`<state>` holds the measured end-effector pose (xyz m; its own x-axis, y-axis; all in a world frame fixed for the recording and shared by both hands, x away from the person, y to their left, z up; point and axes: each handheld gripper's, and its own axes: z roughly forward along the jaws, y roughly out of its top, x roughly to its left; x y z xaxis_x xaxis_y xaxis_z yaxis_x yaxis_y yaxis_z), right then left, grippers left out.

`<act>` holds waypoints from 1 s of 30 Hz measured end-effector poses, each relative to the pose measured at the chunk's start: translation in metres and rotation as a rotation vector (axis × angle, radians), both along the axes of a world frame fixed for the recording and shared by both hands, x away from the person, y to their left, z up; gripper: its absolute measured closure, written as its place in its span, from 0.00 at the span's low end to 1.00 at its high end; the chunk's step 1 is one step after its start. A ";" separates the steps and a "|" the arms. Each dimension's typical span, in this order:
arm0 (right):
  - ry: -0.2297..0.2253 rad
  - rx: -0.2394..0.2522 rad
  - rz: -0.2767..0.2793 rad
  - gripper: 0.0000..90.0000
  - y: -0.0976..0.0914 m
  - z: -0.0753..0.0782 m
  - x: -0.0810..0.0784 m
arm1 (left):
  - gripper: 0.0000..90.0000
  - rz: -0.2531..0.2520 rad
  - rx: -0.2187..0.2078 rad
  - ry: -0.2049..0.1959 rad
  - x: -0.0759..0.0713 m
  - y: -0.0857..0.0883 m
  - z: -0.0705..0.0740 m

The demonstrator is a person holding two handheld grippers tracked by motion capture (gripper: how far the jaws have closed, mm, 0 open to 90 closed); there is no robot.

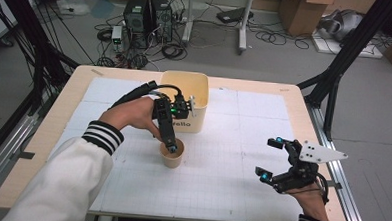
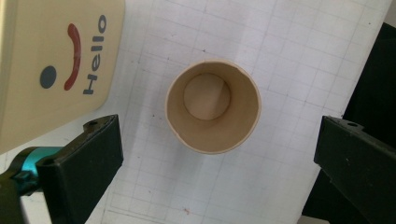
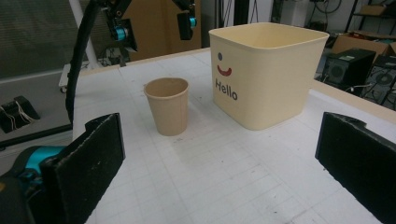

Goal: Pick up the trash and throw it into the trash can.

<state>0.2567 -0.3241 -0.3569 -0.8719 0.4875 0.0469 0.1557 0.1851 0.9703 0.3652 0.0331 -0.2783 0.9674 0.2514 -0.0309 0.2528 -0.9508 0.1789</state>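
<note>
Hovering left gripper (image 1: 176, 124), jaws spread, over upright tan paper cup (image 2: 213, 113); lowering centred, avoiding rim; right gripper (image 1: 273, 159) likewise spread.

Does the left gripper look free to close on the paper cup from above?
Probably yes: the left gripper hangs open over the upright, empty paper cup, and the Hello bin stands off to one side.

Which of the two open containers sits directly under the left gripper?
The small paper cup, plain and round; the larger bin printed "Hello" stands beside it.
</note>
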 end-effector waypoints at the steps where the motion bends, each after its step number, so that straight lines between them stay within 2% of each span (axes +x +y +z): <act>1: -0.010 0.001 -0.003 0.00 0.000 0.000 0.001 | 0.02 0.002 -0.001 -0.002 0.000 0.000 0.000; 9: 0.001 -0.001 -0.002 0.00 0.000 0.000 0.001 | 0.02 -0.007 0.015 -0.013 -0.001 -0.004 -0.005; 25: -0.009 0.003 -0.001 0.00 -0.002 0.000 0.000 | 0.02 0.005 0.040 -0.014 -0.002 -0.005 -0.031; 30: -0.008 0.004 0.000 0.00 -0.002 0.000 0.000 | 0.02 -0.003 0.041 0.001 -0.003 -0.007 -0.039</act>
